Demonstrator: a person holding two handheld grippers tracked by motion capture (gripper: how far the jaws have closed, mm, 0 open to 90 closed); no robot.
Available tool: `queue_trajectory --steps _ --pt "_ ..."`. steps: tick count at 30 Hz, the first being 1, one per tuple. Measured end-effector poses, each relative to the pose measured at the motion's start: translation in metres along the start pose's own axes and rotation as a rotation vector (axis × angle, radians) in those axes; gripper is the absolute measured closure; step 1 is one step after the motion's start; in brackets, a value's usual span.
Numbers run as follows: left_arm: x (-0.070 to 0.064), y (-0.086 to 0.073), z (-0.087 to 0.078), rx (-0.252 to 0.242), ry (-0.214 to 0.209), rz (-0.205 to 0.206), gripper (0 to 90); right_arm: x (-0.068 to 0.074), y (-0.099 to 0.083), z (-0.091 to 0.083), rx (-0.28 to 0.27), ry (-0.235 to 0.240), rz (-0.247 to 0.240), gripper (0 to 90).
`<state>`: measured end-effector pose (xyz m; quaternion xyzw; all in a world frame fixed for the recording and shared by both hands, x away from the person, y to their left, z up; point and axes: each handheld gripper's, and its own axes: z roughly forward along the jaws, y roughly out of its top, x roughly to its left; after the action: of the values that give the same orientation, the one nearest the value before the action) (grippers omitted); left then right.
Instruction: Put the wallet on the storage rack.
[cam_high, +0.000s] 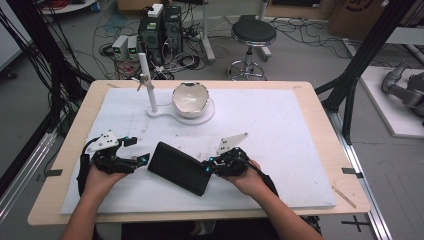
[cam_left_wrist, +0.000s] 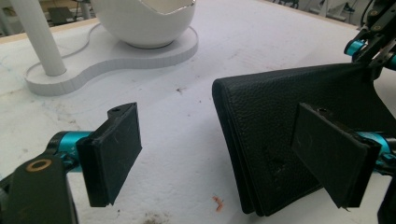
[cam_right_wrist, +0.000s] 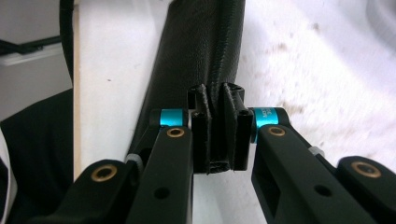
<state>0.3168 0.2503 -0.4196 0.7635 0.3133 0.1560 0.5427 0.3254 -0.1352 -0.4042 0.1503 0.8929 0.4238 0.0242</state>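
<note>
Nearest, in the right gripper view: right gripper (cam_right_wrist: 218, 140) clamped on the end edge of the black leather wallet (cam_right_wrist: 196, 56), jaws pressed together with only the folded leather between the pads, the wallet's body running straight away from them.

In the high view: wallet (cam_high: 179, 167) lying on the white mat (cam_high: 280, 130) between the two hands, long axis slanting from upper left to lower right, its right end in the right gripper (cam_high: 212, 165), its left end free and just beside the left gripper (cam_high: 142, 159).

In the left gripper view: left gripper (cam_left_wrist: 224, 154) spread wide and holding nothing, one pad (cam_left_wrist: 112, 154) over bare mat, the other pad (cam_left_wrist: 327, 158) in front of the wallet's flat face. Wallet's folded edge (cam_left_wrist: 233, 154) sitting inside the gap, toward the right pad, layers stacked and facing the camera. Long axis running off to the far right, toward the right gripper at the top corner.

Probably the deciding relation: free end already between open jaws, so a short advance and a squeeze, not a sideways shift. Left hand clearly the nearer to that end.

Farther back: white eggshell-shaped bowl (cam_high: 190, 99) on its white base (cam_high: 165, 113) with an upright post (cam_high: 148, 82), well apart from the wallet.
</note>
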Motion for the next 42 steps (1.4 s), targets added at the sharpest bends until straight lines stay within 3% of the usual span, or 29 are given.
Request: queue_trajectory --steps 6,8,11,18,23,24,25,27,29,30,33,36,38,42 --pt "-0.003 0.003 0.003 -0.012 -0.050 -0.002 16.1 0.004 0.007 -0.014 -0.037 -0.020 -0.069 84.3" --pt "-0.003 0.004 0.004 -0.047 -0.117 -0.052 16.1 0.004 0.007 -0.021 -0.060 -0.023 -0.090 84.3" --pt "-0.004 0.006 0.006 -0.077 -0.154 -0.071 16.1 0.005 0.008 -0.034 -0.096 -0.018 -0.139 84.3" --pt "-0.014 0.012 0.017 -0.067 -0.230 -0.045 16.1 0.006 0.006 -0.047 -0.125 0.001 -0.191 84.2" --pt "-0.028 0.019 0.035 -0.049 -0.360 -0.034 17.0 0.007 0.004 -0.052 -0.143 0.040 -0.236 84.1" --pt "-0.030 0.019 0.040 -0.044 -0.422 -0.042 21.8 0.007 0.004 -0.052 -0.145 0.049 -0.232 84.1" --pt "-0.032 0.020 0.042 -0.036 -0.459 -0.038 37.0 0.006 0.003 -0.053 -0.148 0.052 -0.234 84.0" --pt "-0.037 0.021 0.046 -0.011 -0.489 0.008 52.1 0.003 0.001 -0.054 -0.147 0.048 -0.218 83.9" --pt "-0.038 0.023 0.046 -0.010 -0.523 0.024 67.8 -0.003 -0.003 -0.055 -0.153 0.043 -0.187 83.6" --pt "-0.040 0.025 0.046 -0.012 -0.534 0.037 71.4 -0.006 -0.006 -0.057 -0.164 0.047 -0.167 83.1" --pt "-0.047 0.033 0.045 0.000 -0.550 0.040 73.8 -0.011 -0.012 -0.059 -0.201 0.041 -0.116 75.8" --pt "-0.050 0.040 0.042 -0.005 -0.540 0.045 74.0 -0.014 -0.016 -0.062 -0.249 -0.028 -0.057 54.1" --pt "-0.049 0.043 0.036 -0.038 -0.512 0.030 74.0 -0.018 -0.019 -0.066 -0.259 -0.051 0.015 45.8" --pt "-0.044 0.057 0.023 -0.056 -0.432 0.043 73.9 -0.023 -0.030 -0.082 -0.260 -0.120 0.079 41.6"
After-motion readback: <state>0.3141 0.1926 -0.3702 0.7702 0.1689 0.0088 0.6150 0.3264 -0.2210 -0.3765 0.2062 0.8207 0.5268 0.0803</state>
